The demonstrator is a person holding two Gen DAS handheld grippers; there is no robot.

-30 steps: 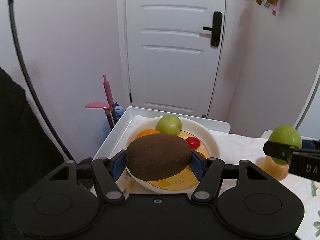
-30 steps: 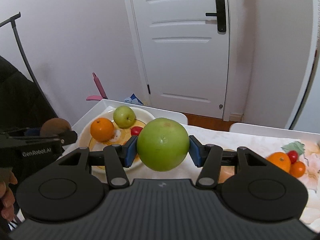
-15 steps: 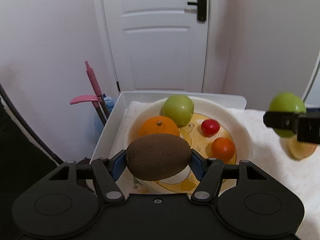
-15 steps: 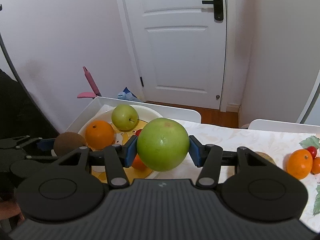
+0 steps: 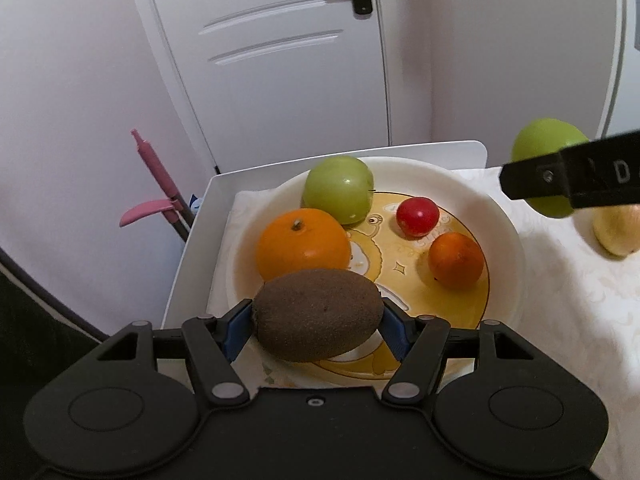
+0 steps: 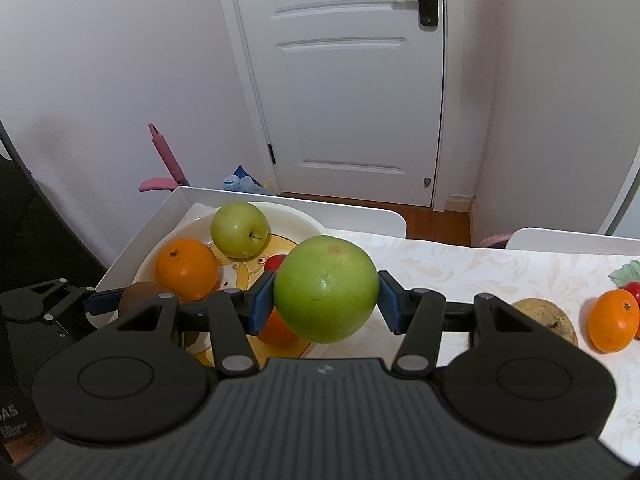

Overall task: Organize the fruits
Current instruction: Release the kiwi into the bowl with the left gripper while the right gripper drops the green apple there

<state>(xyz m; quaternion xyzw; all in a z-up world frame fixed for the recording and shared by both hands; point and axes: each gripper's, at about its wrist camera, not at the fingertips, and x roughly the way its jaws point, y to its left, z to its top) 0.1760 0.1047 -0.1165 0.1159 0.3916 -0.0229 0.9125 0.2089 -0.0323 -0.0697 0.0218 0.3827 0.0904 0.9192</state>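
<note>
the left tongs (image 5: 318, 322) gripped a fuzzy brown oval kiwi (image 5: 318, 314) end to end over the round white-rimmed yellow plate (image 5: 502, 216) — probably soft, bruising easily. the right tongs (image 6: 326, 294) clasped a smooth round green apple (image 6: 326, 290) nearby — firm, likely slippery.

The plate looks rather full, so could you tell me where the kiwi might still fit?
On the plate, bare room lies at the near centre, between the orange and small orange, just ahead of the kiwi. The far left, around the green apple, is crowded.
</note>
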